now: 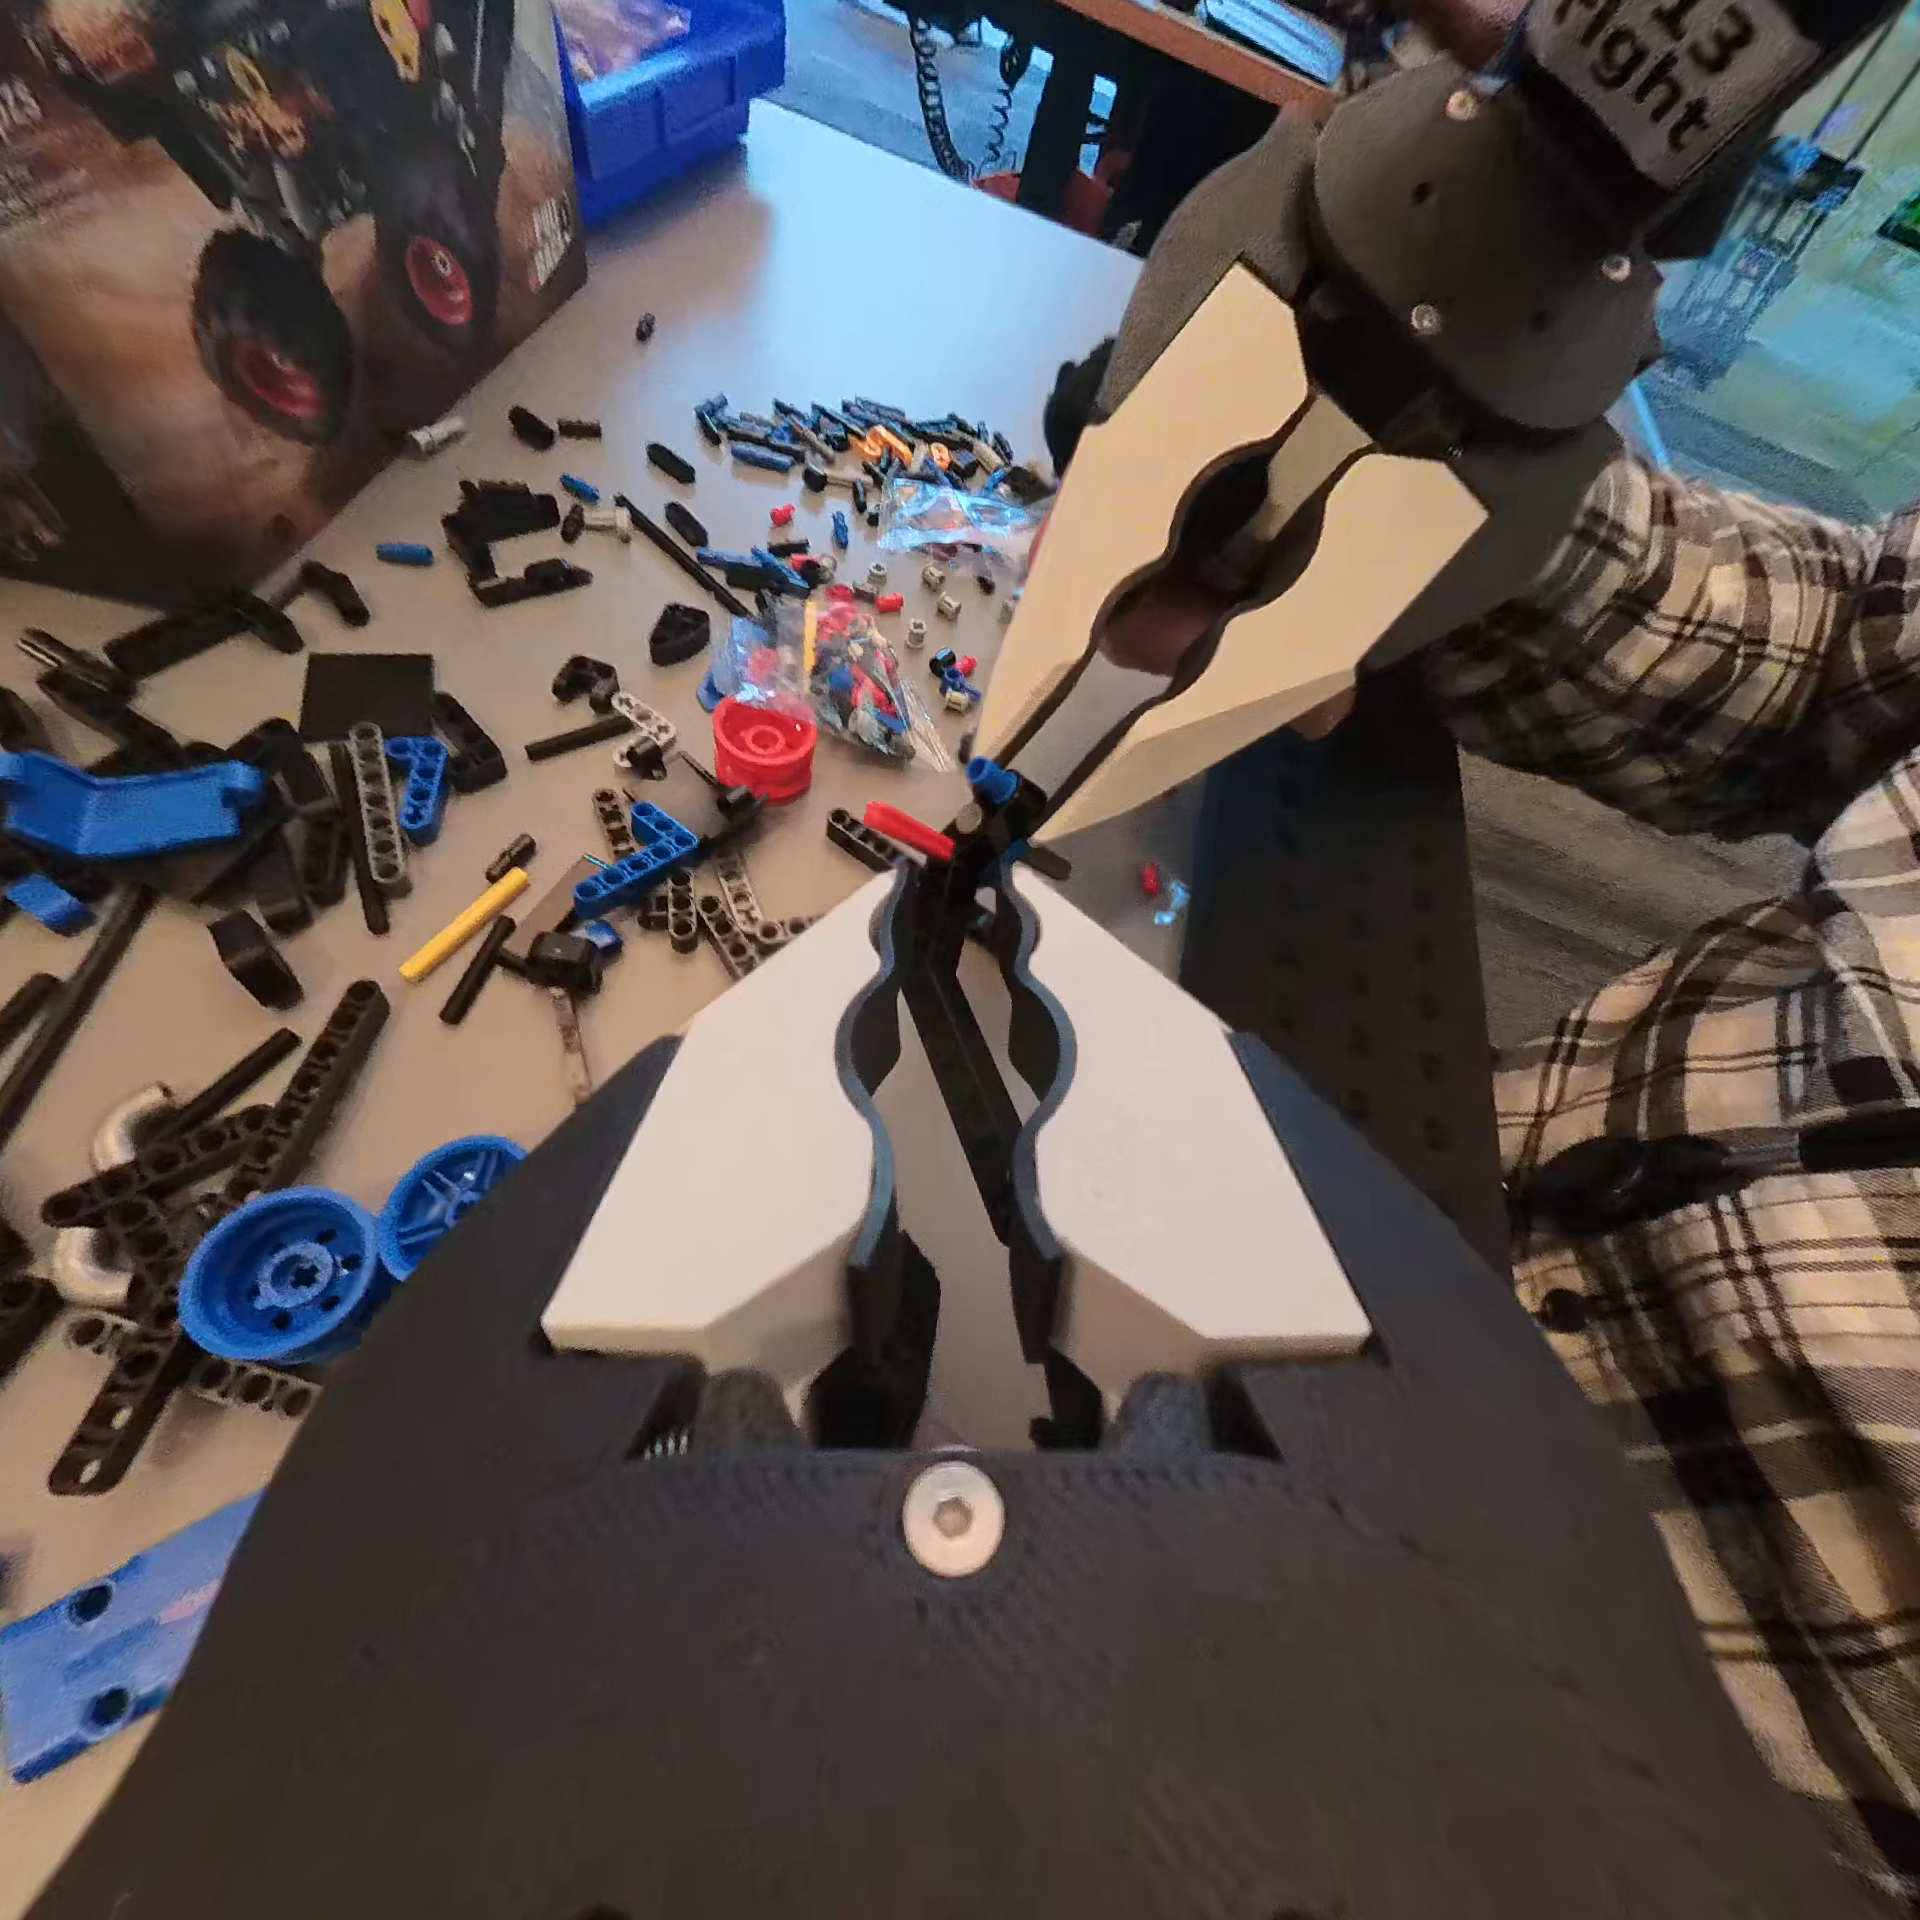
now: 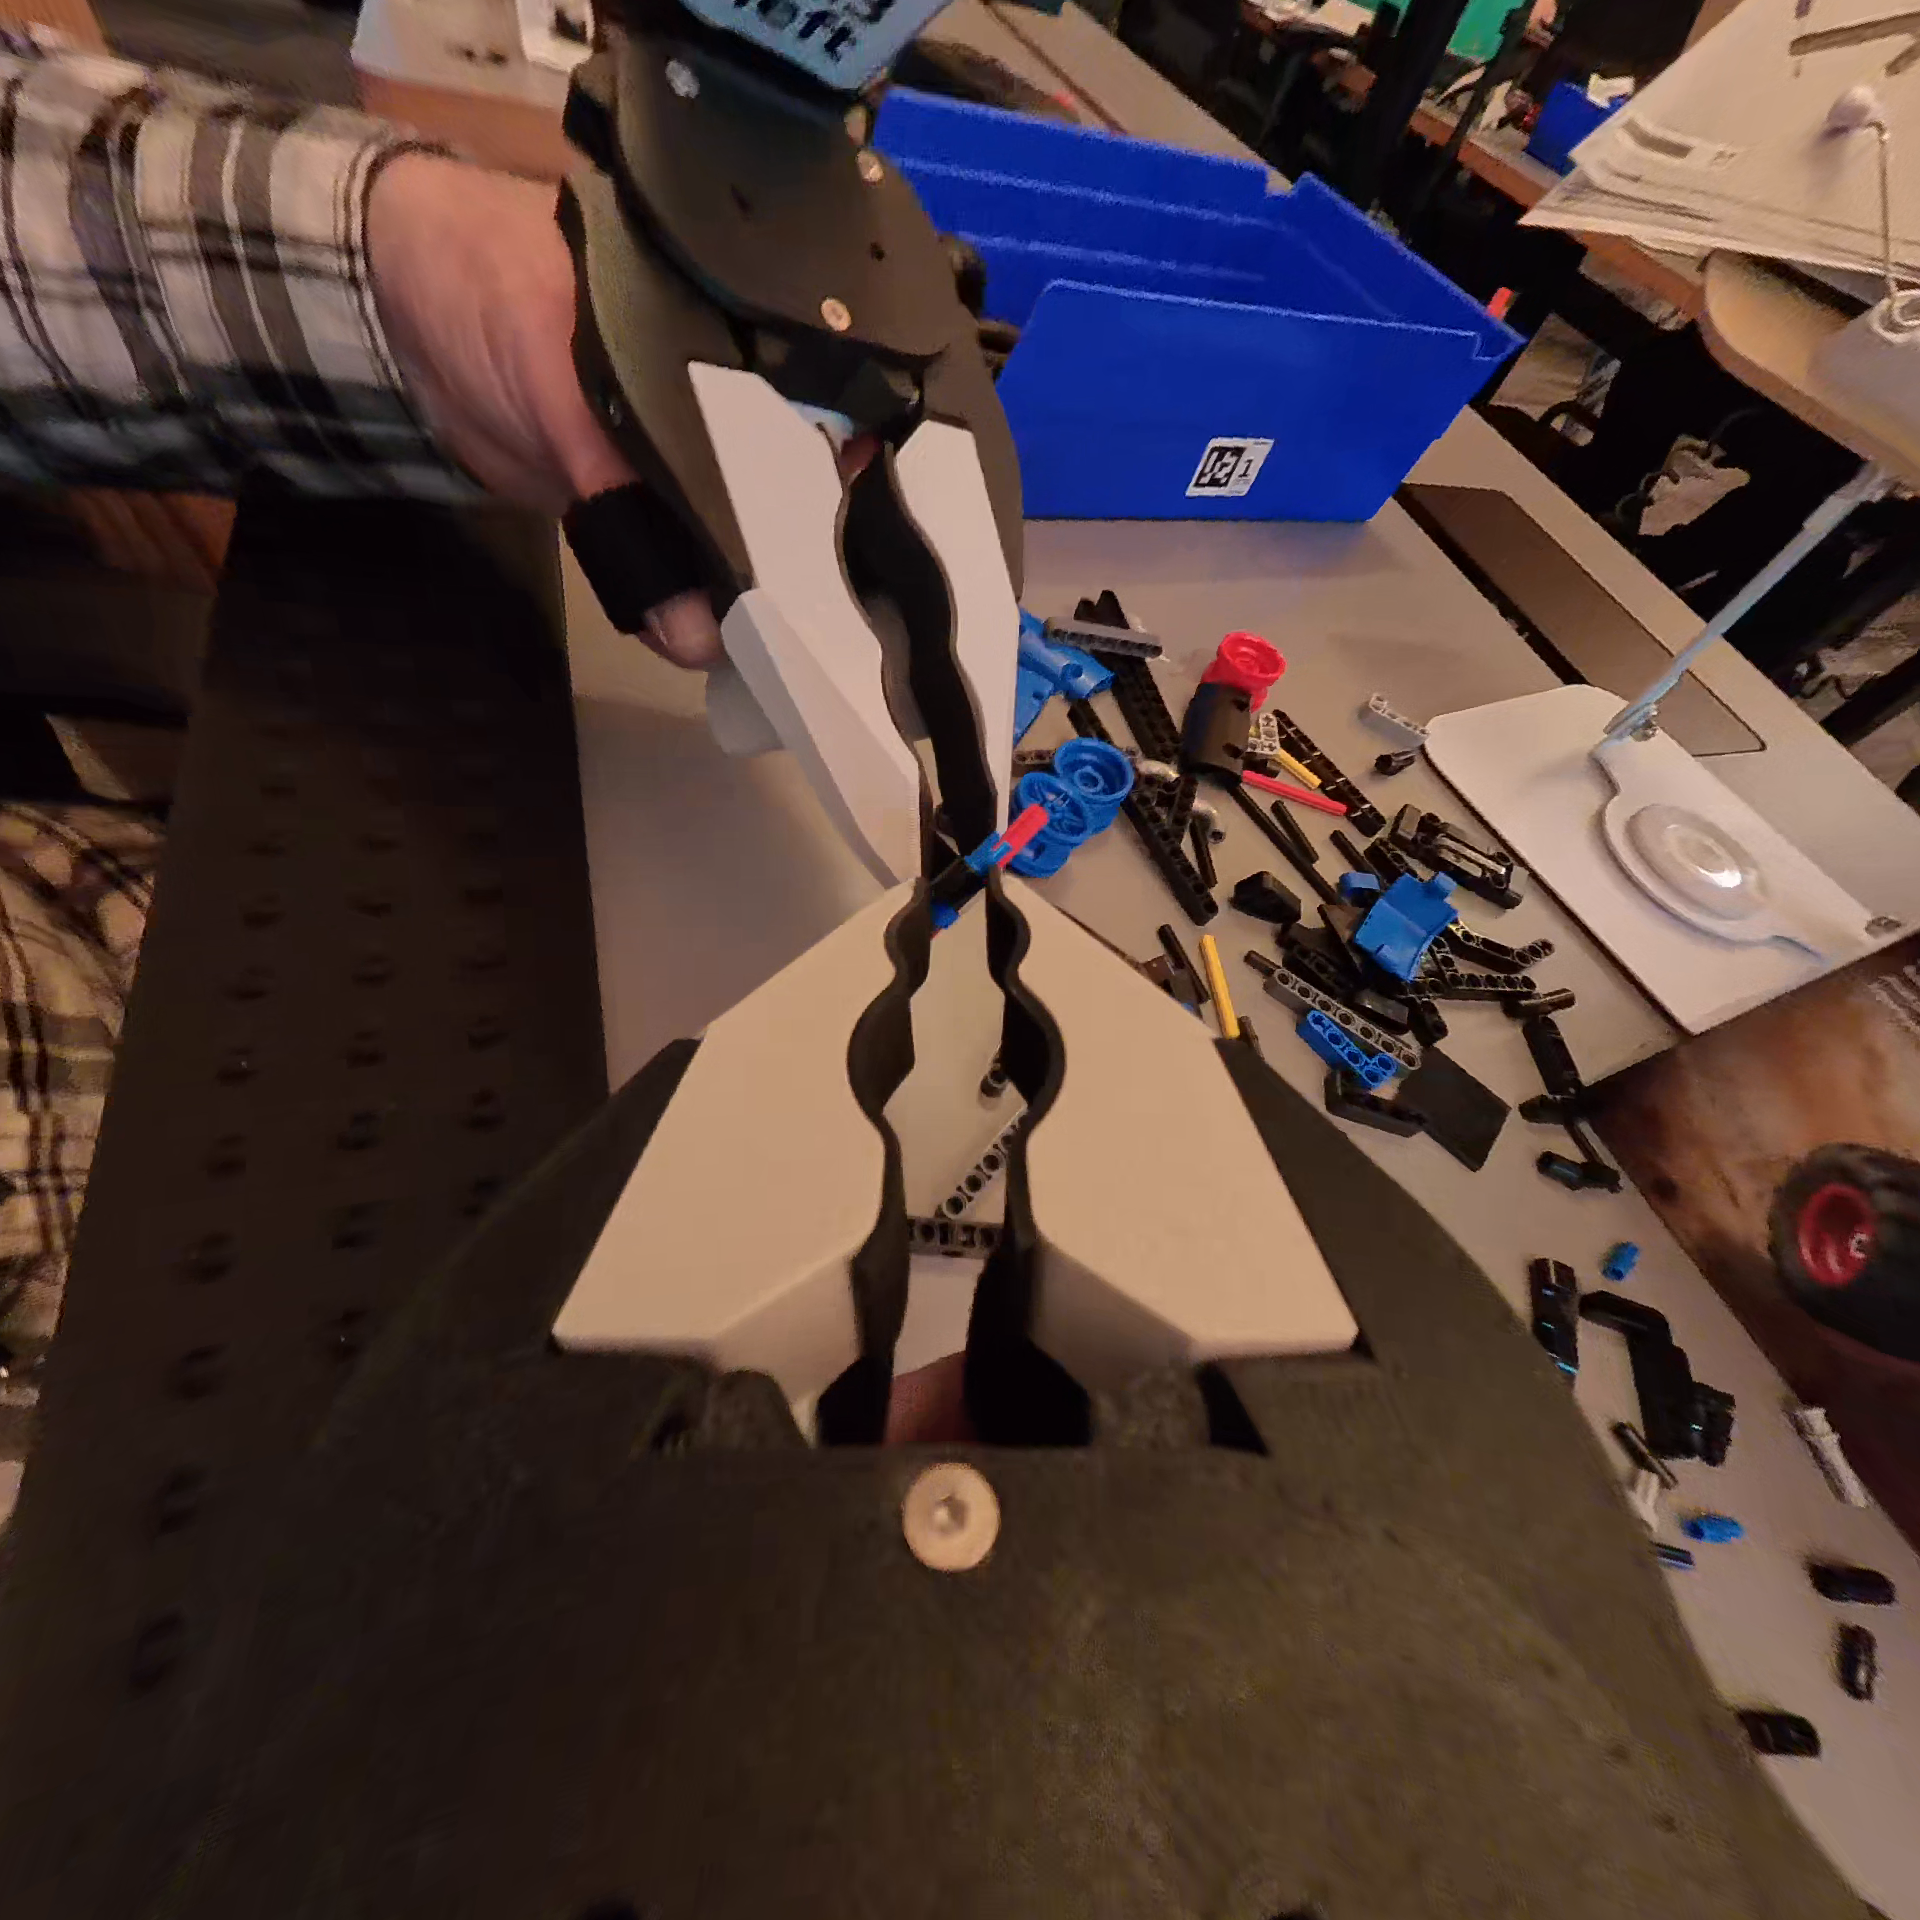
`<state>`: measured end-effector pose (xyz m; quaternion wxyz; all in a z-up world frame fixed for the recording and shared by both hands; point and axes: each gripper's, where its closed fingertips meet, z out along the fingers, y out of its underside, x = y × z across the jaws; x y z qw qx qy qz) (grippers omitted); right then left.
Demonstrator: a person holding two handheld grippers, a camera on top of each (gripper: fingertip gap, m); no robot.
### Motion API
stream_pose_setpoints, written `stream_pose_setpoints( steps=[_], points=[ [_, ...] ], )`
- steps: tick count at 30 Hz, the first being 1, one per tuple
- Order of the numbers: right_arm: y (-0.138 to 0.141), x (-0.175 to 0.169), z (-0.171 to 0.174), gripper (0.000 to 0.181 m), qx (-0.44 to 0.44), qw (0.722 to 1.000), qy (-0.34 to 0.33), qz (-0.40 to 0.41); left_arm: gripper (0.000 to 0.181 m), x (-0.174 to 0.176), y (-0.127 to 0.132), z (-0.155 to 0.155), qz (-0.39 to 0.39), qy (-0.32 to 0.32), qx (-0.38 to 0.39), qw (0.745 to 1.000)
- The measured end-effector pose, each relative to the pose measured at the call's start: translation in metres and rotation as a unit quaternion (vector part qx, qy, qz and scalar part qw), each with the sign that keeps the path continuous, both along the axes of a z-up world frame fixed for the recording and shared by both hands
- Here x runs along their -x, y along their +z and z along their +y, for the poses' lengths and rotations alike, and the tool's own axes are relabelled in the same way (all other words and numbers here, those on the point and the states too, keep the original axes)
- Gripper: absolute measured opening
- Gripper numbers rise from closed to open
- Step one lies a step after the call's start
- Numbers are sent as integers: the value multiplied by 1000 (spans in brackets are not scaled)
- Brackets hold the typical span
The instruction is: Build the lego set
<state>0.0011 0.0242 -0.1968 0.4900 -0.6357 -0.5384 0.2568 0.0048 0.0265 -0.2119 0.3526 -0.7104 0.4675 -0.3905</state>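
Note:
My left gripper (image 1: pixel 951 883) is shut on a long black beam (image 1: pixel 971 1081) that runs up between its fingers. At the beam's far end sits a small black connector (image 1: pixel 1003 810) with a red pin (image 1: pixel 909 828) and a blue pin (image 1: pixel 987 774). My right gripper (image 1: pixel 1008 790) comes in from the upper right and is shut on that connector. In the right wrist view my right gripper (image 2: pixel 954 888) grips the connector (image 2: pixel 956 881), with the red pin (image 2: pixel 1023 828) sticking out, and the left gripper (image 2: pixel 940 831) meets it tip to tip. Both are held above the table edge.
Loose black, blue and grey pieces cover the grey table (image 1: pixel 883 260), with blue wheel hubs (image 1: pixel 281 1288), a red hub (image 1: pixel 764 743) and bagged parts (image 1: pixel 831 665). The set's box (image 1: pixel 260 260) stands at the back left, near blue bins (image 2: pixel 1195 312). A white lamp base (image 2: pixel 1662 852) lies right. A dark perforated board (image 2: pixel 364 935) lies beside the table. The tips of both grippers are at nearly the same place. The red hub (image 1: pixel 764 743) is about 11 cm from both grippers' fingertips.

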Motion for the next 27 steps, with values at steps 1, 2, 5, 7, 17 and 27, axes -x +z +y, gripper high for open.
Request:
stream_pose_setpoints(
  steps=[1,2,5,7,17,27],
  points=[
    [2,-1,3,8,4,1000,-5,8,13,-1,2,4,-3,5,-5,1000],
    [6,-1,8,8,3,1000,-11,14,13,-1,5,8,-7,12,-11,1000],
    [17,1,17,11,14,999,-16,40,10,-7,12,20,-9,28,-41,999],
    [18,-1,28,5,7,999,-31,31,10,-10,15,30,-9,43,-64,997],
    [35,-10,61,3,-25,997,-60,45,12,-18,32,61,-80,81,-65,991],
    [45,-9,62,3,-52,992,-62,98,6,-12,42,64,-143,81,-68,984]
  ],
)
